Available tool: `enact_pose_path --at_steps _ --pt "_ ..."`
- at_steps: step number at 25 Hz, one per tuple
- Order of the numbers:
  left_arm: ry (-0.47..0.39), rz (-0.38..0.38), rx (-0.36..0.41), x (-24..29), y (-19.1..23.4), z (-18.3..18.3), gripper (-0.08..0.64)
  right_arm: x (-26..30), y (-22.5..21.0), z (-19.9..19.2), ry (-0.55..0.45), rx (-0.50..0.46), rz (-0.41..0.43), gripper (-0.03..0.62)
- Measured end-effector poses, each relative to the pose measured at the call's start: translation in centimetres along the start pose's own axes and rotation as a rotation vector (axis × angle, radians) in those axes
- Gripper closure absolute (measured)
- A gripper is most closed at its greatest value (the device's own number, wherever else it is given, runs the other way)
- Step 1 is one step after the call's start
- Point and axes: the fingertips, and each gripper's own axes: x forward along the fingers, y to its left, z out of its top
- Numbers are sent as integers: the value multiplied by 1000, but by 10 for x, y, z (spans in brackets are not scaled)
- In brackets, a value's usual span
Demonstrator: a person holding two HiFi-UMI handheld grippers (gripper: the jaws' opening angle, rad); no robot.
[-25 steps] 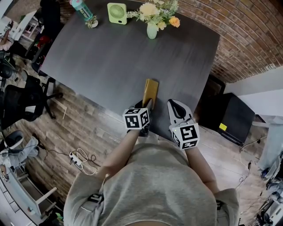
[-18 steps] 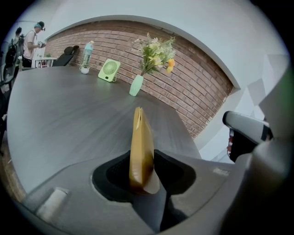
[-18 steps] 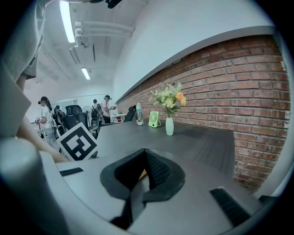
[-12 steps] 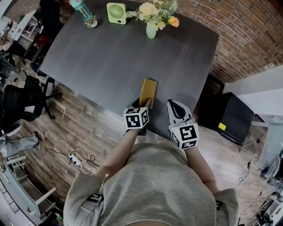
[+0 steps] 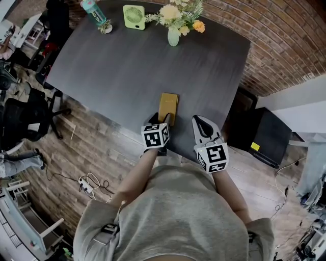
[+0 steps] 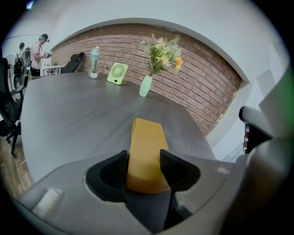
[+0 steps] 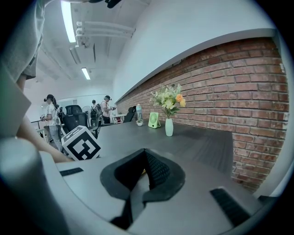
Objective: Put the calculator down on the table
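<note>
The yellow calculator (image 5: 168, 106) lies flat on the dark grey table (image 5: 127, 66), near its front edge. My left gripper (image 5: 164, 120) sits just behind it. In the left gripper view the calculator's (image 6: 146, 147) near end lies between the jaws of that gripper (image 6: 143, 159). Those jaws have just been opening and stand wide, no longer pinching it. My right gripper (image 5: 202, 123) rests to the right of the calculator, over the table edge. In its own view the right gripper (image 7: 146, 159) has its pads together and holds nothing.
A green vase of flowers (image 5: 174, 31), a small green fan (image 5: 134, 16) and a teal bottle (image 5: 94, 11) stand along the table's far edge. A black office chair (image 5: 25, 118) is at the left, a black cabinet (image 5: 265, 136) at the right. People stand far off.
The calculator has gone from standing on its edge in the left jaws to lying flat on the table. The left jaws have spread apart. The right gripper has not moved.
</note>
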Motion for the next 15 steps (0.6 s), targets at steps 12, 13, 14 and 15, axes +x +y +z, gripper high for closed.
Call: enact_pose_path --at_steps 12,13,14,15 --pt "-122 -43 27 -41 -14 16 383 -27 12 -1 -32 -5 -4 589" --pt "-136 -43 34 -47 -16 16 393 -30 14 -2 -36 -8 -3 589" --pt "-150 -42 40 -53 -18 16 406 -33 16 -3 -39 -11 -2 589" --pt "-163 -40 46 -59 -19 16 421 -37 17 -4 -41 -13 0 589"
